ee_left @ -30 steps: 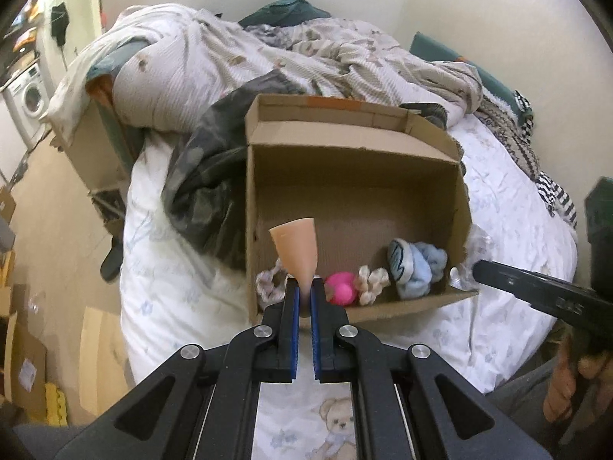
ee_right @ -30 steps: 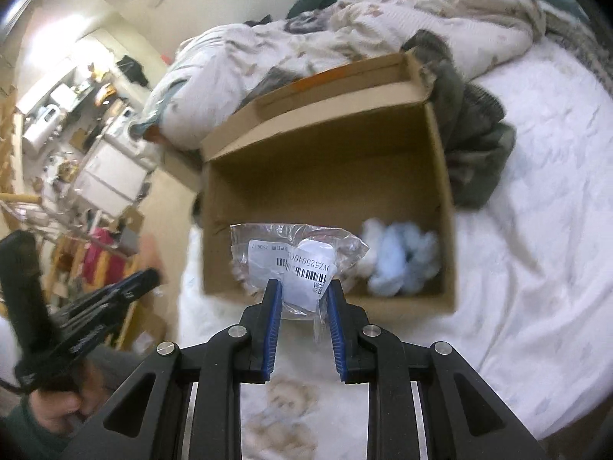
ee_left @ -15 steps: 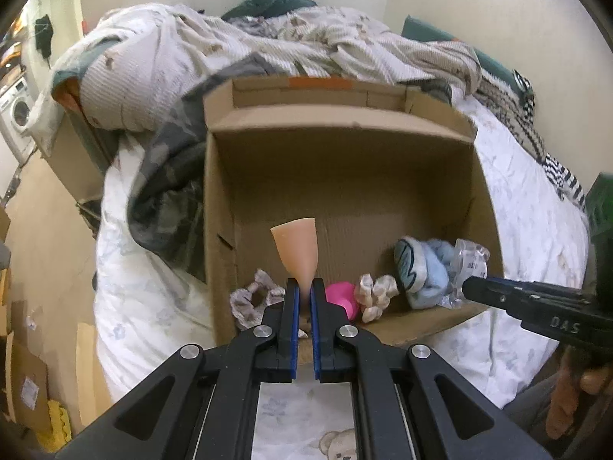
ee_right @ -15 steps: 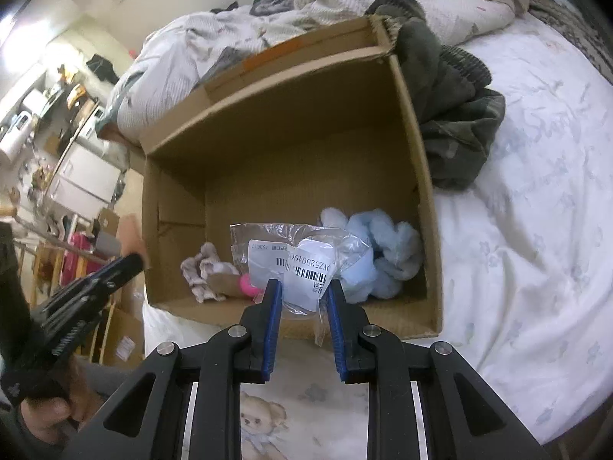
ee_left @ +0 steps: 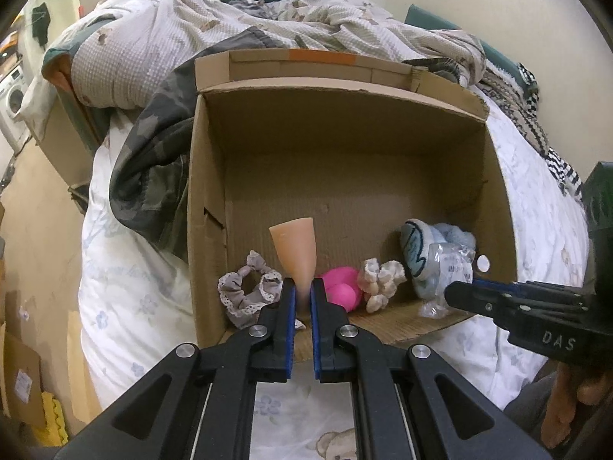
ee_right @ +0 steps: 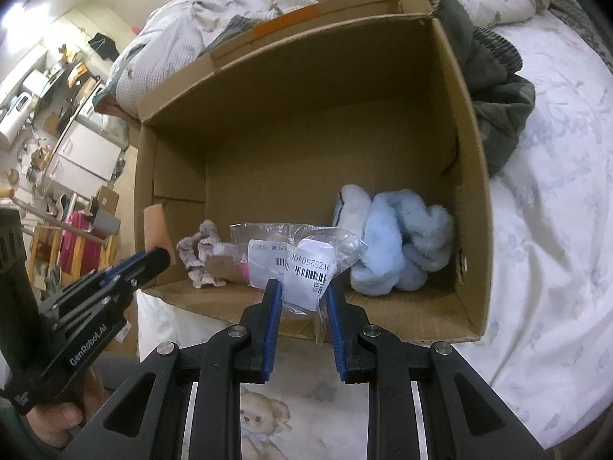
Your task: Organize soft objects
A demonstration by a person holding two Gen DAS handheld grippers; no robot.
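The cardboard box [ee_left: 345, 176] lies on its side on the bed [ee_left: 126, 280], its open mouth facing both cameras, and the soft things sit along its lower wall near the front edge. At the left is a grey scrunchie [ee_left: 245, 291]. Next to it lies a pink ball [ee_left: 341, 287], touching a small cream plush toy [ee_left: 379, 280]. At the right end is a pale blue fluffy toy [ee_right: 402, 237], resting against the box's right wall.

The left gripper [ee_left: 302, 299] has its blue pads [ee_left: 289, 306] pressed together on the narrow end of a peach-coloured cone [ee_left: 295, 253], which stands upright above the fingers, just in front of the scrunchie and the pink ball. Whether the cone touches the box floor cannot be told.

The right gripper [ee_right: 302, 295] pinches a clear plastic bag [ee_right: 295, 253] with white barcode labels; the fingers are closed partway, with the bag bunched between them. The bag hangs at the box's front edge, between the scrunchie and the blue toy. In the left wrist view the same bag [ee_left: 448, 268] sits just in front of the blue toy, with the right gripper reaching in from the right.

A rumpled quilt [ee_left: 268, 38] and a dark camouflage cloth [ee_left: 149, 176] are piled behind and beside the box. The sheet below the grippers carries a teddy bear print [ee_right: 260, 418].
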